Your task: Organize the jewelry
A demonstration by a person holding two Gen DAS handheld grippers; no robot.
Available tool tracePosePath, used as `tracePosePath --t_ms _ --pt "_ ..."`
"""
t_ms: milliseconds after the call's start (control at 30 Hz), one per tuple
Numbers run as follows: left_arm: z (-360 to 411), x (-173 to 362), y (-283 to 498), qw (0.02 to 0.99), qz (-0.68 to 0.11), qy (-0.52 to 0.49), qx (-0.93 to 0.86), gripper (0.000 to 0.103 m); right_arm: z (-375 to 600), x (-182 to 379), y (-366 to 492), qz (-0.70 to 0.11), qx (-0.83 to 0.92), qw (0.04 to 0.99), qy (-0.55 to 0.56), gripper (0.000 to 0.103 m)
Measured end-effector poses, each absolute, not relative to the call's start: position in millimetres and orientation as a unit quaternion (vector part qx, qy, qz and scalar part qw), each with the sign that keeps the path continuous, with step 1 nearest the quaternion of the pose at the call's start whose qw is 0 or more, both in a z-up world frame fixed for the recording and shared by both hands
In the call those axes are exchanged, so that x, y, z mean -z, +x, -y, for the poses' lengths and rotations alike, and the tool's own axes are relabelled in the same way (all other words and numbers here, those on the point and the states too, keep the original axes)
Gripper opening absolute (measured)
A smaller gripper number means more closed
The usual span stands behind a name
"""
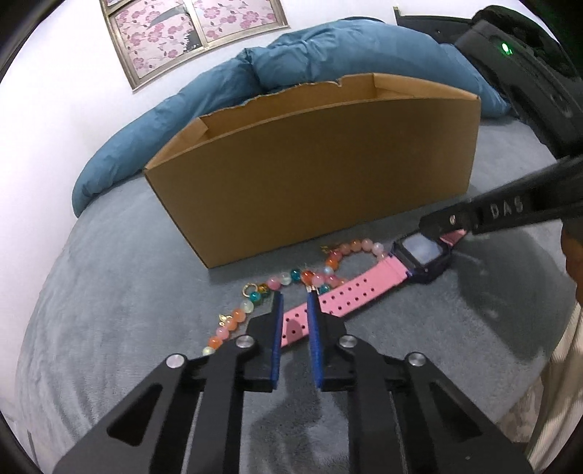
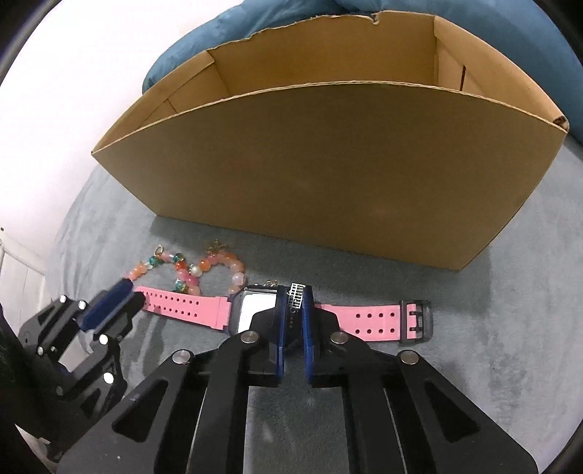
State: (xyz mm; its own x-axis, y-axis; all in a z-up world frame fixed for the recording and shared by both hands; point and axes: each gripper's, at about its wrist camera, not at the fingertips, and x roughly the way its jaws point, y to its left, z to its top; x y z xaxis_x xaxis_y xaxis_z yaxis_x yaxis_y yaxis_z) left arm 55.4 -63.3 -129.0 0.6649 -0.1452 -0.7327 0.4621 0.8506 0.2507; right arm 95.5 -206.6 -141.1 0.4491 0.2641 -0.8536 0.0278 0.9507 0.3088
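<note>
a grey plush cover spreads across the bed. behind the box, a blue duvet lies bunched in a long heap against the white wall; in the right wrist view the same duvet shows above the box's rim. a framed panel of pink blossoms hangs on that wall, tilted in the fisheye.

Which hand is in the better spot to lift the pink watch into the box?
Probably right: the right hand-held gripper is shut at the pink watch's heavy face, while the left hand-held gripper only reaches the floppy strap tip.
</note>
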Motion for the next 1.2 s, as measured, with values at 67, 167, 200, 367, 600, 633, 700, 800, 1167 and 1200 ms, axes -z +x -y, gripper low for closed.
tracePosePath --t_ms 67,167,200,367,600,633,700,800,1167,1200 --pt "64.0 131.7 55.7 0.884 -0.376 0.217 0.173 0.009 206.3 139.4 95.2 -0.516 -0.064 0.844 0.130 0.005" --pt "63.7 133.5 57.5 0.881 -0.381 0.218 0.176 0.007 212.1 136.1 95.6 -0.506 -0.048 0.851 0.128 0.005" --pt "62.8 134.2 55.8 0.881 -0.382 0.219 0.176 0.007 215.0 136.2 95.1 -0.505 -0.044 0.852 0.130 0.005" --pt "61.5 137.6 58.0 0.877 -0.390 0.215 0.179 0.007 224.9 142.5 97.5 -0.505 -0.026 0.851 0.144 0.000" --pt "55.0 130.5 57.4 0.879 -0.391 0.191 0.193 0.007 226.0 140.5 94.7 -0.496 -0.016 0.856 0.144 0.018" --pt "52.6 128.1 57.0 0.879 -0.393 0.186 0.196 0.008 227.4 137.8 91.3 -0.492 -0.013 0.858 0.144 0.022" --pt "47.7 124.9 56.8 0.879 -0.398 0.173 0.197 0.015 229.8 131.1 83.3 -0.479 -0.017 0.864 0.155 0.037" --pt "36.7 120.7 59.4 0.881 -0.410 0.143 0.188 0.026 224.4 125.1 75.0 -0.467 -0.052 0.866 0.171 0.050" --pt "14.4 132.4 99.4 0.852 -0.488 0.015 0.189 0.037 187.0 146.8 85.4 -0.488 -0.091 0.857 0.135 0.051" --pt "14.9 133.1 102.0 0.850 -0.491 0.012 0.190 0.037 185.9 147.9 84.8 -0.488 -0.089 0.859 0.129 0.050"
